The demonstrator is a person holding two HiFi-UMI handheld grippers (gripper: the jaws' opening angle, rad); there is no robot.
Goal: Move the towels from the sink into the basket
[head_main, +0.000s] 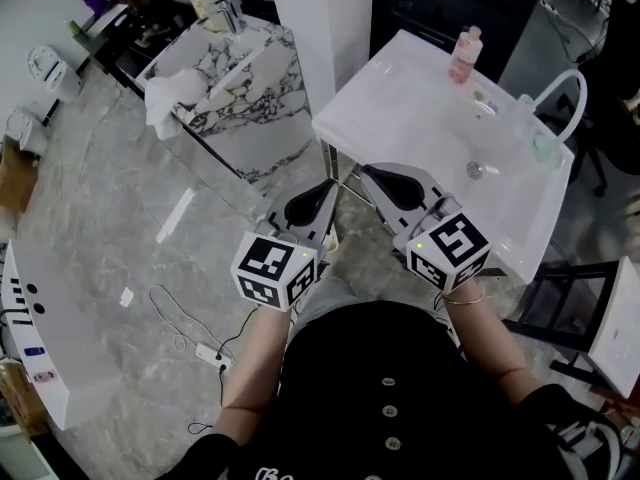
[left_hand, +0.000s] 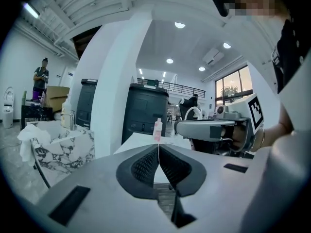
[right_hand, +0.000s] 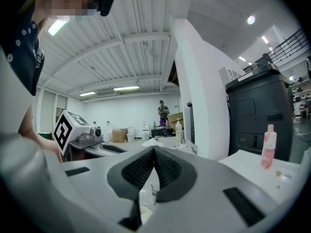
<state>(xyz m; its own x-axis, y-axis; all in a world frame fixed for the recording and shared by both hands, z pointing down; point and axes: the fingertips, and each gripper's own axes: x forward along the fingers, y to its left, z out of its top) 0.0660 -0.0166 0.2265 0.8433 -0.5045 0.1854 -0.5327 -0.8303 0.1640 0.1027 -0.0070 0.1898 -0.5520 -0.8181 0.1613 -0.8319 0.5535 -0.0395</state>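
Right by the body, both elbows are bent. The left forearm and right forearm angle forward and hold the 2 tools side by side, close in front of the torso. Both point nearly level, away from the person, and their tips lean in toward each other.

The left gripper hangs over bare floor. Its jaws are pressed together, pad against pad, with nothing between them. The right gripper has its marker cube over the near edge of the white sink. Its jaws are closed on nothing too.

Down by the feet, a cable and power strip trail across the tiles on the left. There's plenty of open floor beyond that.

Ahead, the tips aim at the narrow gap between 2 sinks. The near corner of the white sink sits just past the right tool. A white column stands behind the gap.

To the left and farther off is the marble sink. The towel lies bunched on its left end and droops over the edge, well apart from both tools.

At the far back of the white sink stand a pink bottle and a curved faucet.
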